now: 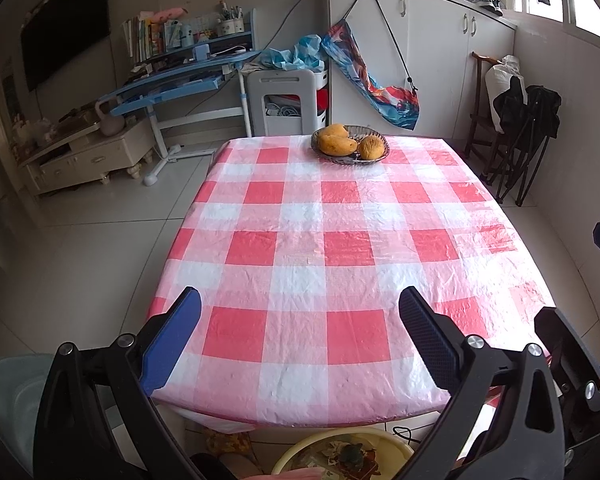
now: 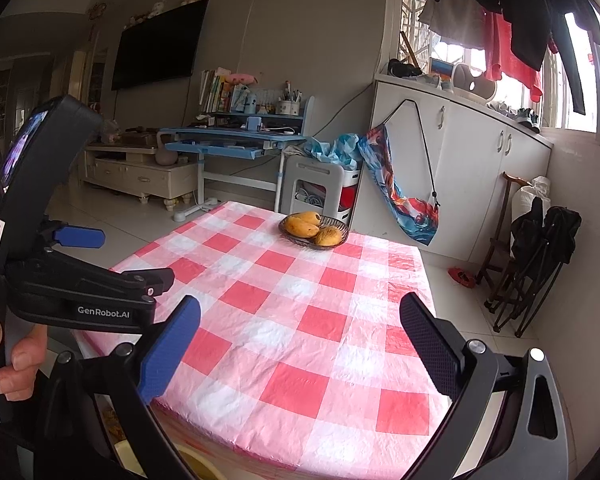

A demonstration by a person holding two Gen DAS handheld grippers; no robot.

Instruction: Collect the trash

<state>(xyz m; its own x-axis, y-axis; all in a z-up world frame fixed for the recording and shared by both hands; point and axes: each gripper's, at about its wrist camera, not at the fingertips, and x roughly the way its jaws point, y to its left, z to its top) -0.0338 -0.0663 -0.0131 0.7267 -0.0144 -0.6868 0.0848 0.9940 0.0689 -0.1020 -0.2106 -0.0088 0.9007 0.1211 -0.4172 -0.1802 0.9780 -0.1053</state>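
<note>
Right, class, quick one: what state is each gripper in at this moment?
Left gripper: open, jaws spread wide, holding nothing, above the checked tablecloth.
Right gripper: open, jaws spread wide, holding nothing.

A: Where does the left wrist camera sit?

B: Just behind the left gripper [image 1: 300, 340], above the near edge of the table [image 1: 308, 248], facing straight down its length; the fruit basket [image 1: 350, 145] lies far beyond the jaws.

A: And the right wrist one?

B: Behind the right gripper [image 2: 300, 348], looking diagonally across the same table, basket ahead, left gripper's body beside its left jaw.
</note>
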